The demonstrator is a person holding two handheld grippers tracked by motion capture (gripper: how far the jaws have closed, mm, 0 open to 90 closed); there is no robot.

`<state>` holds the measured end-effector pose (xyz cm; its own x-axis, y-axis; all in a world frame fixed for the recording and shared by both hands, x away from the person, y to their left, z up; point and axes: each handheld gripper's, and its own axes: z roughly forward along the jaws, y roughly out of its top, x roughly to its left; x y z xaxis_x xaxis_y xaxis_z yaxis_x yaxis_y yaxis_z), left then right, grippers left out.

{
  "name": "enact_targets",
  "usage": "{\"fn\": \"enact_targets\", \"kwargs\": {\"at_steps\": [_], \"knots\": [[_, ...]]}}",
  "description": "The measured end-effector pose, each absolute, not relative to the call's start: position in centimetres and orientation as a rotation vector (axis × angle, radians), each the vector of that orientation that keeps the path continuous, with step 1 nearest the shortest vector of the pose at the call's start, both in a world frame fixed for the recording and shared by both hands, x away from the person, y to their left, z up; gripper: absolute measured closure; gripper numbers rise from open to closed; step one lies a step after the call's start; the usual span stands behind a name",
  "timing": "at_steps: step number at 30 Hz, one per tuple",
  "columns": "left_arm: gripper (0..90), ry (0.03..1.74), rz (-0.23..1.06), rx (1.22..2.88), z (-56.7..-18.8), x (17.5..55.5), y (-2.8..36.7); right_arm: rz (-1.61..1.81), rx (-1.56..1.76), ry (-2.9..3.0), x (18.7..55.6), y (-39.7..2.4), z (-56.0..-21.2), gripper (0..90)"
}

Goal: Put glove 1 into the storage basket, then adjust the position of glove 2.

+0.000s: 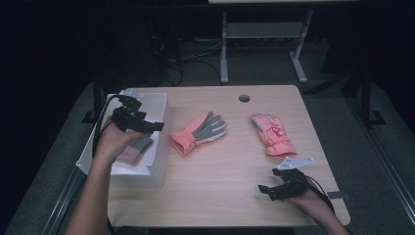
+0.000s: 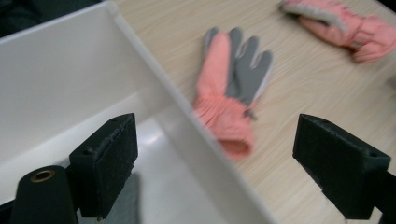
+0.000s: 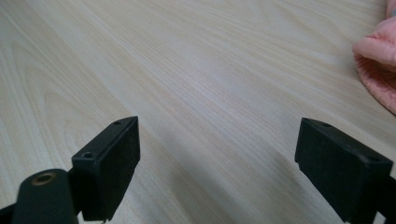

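Jaws of my left gripper point(image 2: 217, 168) stand wide apart, empty, over the white box point(image 2: 70, 84) wall, with the pink-and-grey glove point(image 2: 231, 88) beyond them; right gripper point(image 3: 219, 172) also gapes empty.

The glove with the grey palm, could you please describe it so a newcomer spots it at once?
On the wooden table, look just right of the white box. The glove with the grey palm lies there; unlike the all-pink glove farther right, it shows grey fingers.

A: What stands beyond the table point(image 1: 225, 196)?
B: A grey desk frame point(image 1: 224, 54), far off, with dark cables point(image 1: 169, 63) on the floor to its left.
A: And the tabletop?
B: A round hole point(image 1: 244, 98) near its far edge.
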<state>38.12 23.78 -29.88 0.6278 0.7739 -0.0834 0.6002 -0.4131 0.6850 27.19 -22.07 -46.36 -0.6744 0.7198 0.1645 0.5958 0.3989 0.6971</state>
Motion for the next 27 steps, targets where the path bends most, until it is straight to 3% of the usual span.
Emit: {"fn": "enact_targets", "kwargs": {"at_steps": [18,25,27], "knots": [[14.9,0.943,0.254,2.160,-31.3,36.4,14.7,1.143,1.163,2.490,27.0,-22.0,-46.1,13.7],[23.6,0.894,0.207,2.211,-33.0,36.8,11.8,1.144,1.151,2.495,27.0,-21.9,-46.2,13.7],[30.0,0.873,0.204,2.222,-33.4,36.9,11.1,1.140,1.150,2.496,27.1,-22.0,-46.2,13.7]]}}
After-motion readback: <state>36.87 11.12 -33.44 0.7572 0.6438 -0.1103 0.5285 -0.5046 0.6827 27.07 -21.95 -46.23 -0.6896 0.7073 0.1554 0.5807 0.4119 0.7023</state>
